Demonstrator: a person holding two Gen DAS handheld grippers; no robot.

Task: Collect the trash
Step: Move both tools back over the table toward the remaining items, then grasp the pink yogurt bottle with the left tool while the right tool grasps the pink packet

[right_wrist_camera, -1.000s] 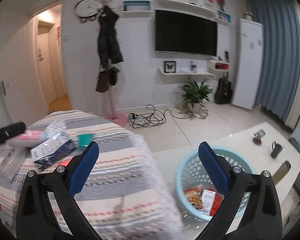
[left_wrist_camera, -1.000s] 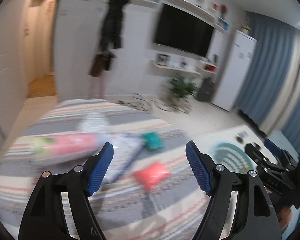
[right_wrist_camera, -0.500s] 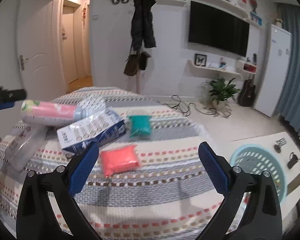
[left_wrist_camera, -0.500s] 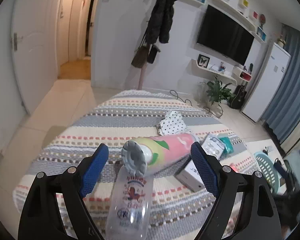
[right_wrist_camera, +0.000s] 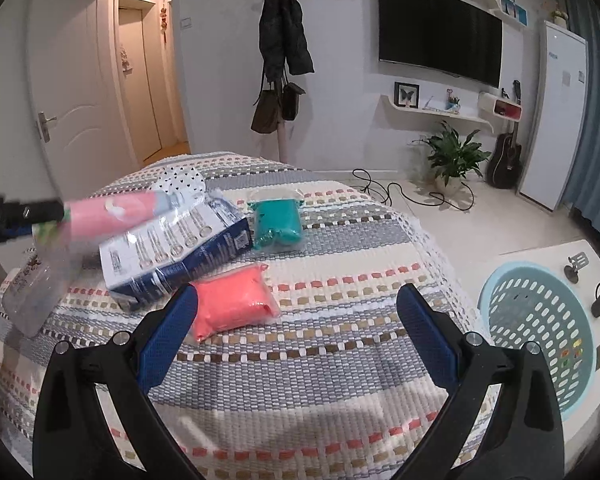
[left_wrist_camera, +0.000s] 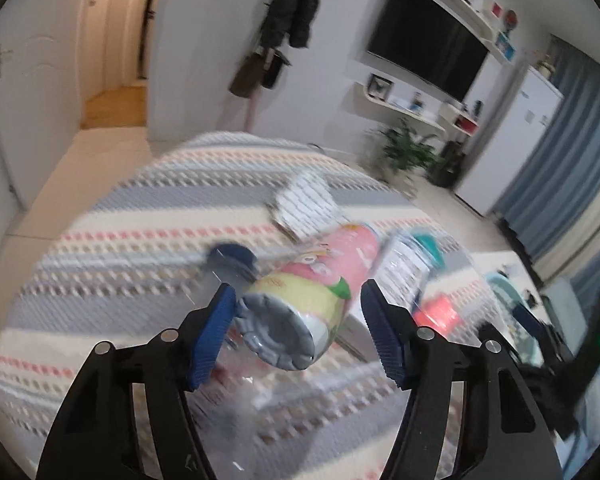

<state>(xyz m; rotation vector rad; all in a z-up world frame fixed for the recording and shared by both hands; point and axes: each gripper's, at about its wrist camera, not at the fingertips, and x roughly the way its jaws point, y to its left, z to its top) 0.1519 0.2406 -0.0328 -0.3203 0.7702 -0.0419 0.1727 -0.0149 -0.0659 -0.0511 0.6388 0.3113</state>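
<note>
Left wrist view: my left gripper [left_wrist_camera: 298, 322] has closed in on the pink can [left_wrist_camera: 314, 292] since half a second ago. The can's grey base now sits between the blue pads; the left pad [left_wrist_camera: 212, 336] looks to touch it, while the right pad [left_wrist_camera: 382, 334] shows a gap, so the jaws are apart, not clamped. The frame is blurred by motion. A clear bottle [left_wrist_camera: 230, 270] lies under the can, toward the near left edge of the striped bedspread [left_wrist_camera: 140, 216].

Right wrist view: my right gripper [right_wrist_camera: 296, 332] is spread wide and empty, now lower over the bedspread, with the coral pouch [right_wrist_camera: 234, 306] just ahead of its left finger. The blue box [right_wrist_camera: 176, 254] and teal pouch [right_wrist_camera: 276, 224] lie mid-bedspread. The basket [right_wrist_camera: 536, 330] waits off the right edge.

Judgement: the can grasp is nearly set; the squeeze comes next.
</note>
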